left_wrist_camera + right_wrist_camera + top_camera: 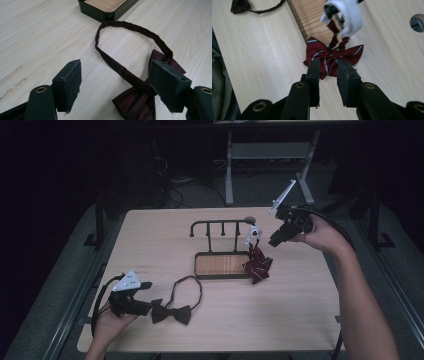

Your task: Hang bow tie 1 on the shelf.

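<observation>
A dark maroon bow tie (172, 314) with its neck loop lies flat on the table at the front left. My left gripper (151, 293) rests on the table beside it, open. In the left gripper view the gripper (116, 65) has wide jaws straddling the strap, and the bow (135, 102) lies by the right jaw. A red striped bow tie (257, 265) hangs by its white band (253, 234) from the right end of a black rack (220, 222). My right gripper (274, 241) hovers just right of that band. Its jaws (328, 62) stand slightly apart with nothing between them, and the striped bow (317, 50) lies beyond.
The rack stands on a black tray with a wooden floor (220, 265) at the table's middle. A round cable hole (248, 218) sits behind the rack. Table edges lie close to the left hand. Dark floor, cables and a grey stand are beyond the table.
</observation>
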